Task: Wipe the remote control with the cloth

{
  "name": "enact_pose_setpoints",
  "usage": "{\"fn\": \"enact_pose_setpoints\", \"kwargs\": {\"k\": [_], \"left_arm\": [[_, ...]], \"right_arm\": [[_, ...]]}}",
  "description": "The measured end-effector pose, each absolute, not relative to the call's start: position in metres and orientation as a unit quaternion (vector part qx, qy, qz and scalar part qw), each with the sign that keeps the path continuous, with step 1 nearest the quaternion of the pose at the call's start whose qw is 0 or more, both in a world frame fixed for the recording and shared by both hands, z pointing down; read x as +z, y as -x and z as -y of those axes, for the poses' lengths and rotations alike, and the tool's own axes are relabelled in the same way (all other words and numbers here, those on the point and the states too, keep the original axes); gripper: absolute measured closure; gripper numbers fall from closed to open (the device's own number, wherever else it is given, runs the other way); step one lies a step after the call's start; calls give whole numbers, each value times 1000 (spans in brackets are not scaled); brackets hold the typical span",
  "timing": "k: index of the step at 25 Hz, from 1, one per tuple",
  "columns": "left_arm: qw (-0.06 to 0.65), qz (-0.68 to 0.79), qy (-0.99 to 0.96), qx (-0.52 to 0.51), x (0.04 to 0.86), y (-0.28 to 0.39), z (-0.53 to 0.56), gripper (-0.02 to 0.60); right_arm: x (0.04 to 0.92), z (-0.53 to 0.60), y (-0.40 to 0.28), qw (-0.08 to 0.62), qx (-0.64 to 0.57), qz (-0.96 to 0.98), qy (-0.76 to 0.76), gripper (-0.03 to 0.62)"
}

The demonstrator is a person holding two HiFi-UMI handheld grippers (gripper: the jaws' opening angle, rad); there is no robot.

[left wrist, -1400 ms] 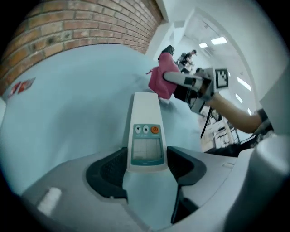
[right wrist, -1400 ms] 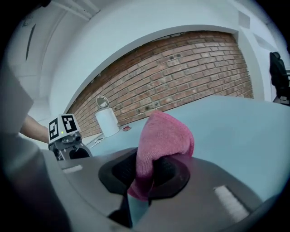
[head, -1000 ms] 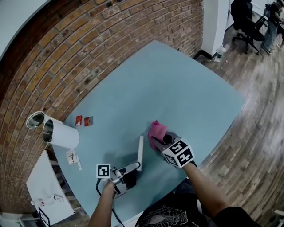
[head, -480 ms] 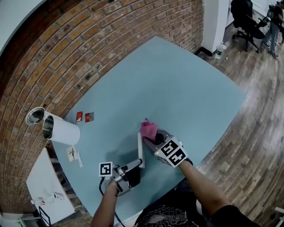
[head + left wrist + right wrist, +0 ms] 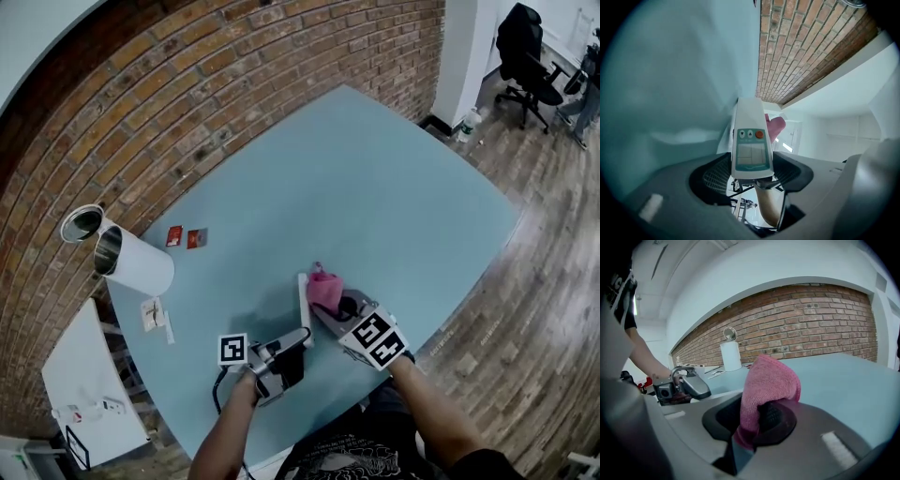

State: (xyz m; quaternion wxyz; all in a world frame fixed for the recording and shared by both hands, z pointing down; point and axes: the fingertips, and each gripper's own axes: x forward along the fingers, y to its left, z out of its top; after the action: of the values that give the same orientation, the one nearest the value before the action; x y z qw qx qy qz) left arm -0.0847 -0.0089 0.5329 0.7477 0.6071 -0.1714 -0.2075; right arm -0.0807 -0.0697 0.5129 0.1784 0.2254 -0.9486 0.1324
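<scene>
**Left gripper** (image 5: 298,337): jaws closed on the lower end of the remote control (image 5: 750,140), near the desk (image 5: 403,187) edge closest to the person. **Right gripper** (image 5: 757,420): jaws clamped on the pink cloth (image 5: 766,383), which rests against the remote's side (contact shows in the head view). A white cylinder (image 5: 139,270) stands by the left corner, well apart. Only the left gripper view shows the remote's buttons and screen.

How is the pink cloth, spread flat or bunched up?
Bunched up. The pink cloth stands as a rounded wad pinched between the jaws of the right gripper, not spread on the table.
</scene>
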Motion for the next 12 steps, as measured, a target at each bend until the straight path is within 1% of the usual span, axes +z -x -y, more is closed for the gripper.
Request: {"fn": "enact_pose_setpoints", "kwargs": {"k": [6, 12], "left_arm": [[738, 178, -613, -219, 531, 80, 13, 296], [722, 200, -618, -238, 528, 74, 21, 298]], "right_arm": [[507, 48, 76, 176, 132, 947, -236, 531], [497, 29, 64, 145, 158, 937, -274, 531]]}}
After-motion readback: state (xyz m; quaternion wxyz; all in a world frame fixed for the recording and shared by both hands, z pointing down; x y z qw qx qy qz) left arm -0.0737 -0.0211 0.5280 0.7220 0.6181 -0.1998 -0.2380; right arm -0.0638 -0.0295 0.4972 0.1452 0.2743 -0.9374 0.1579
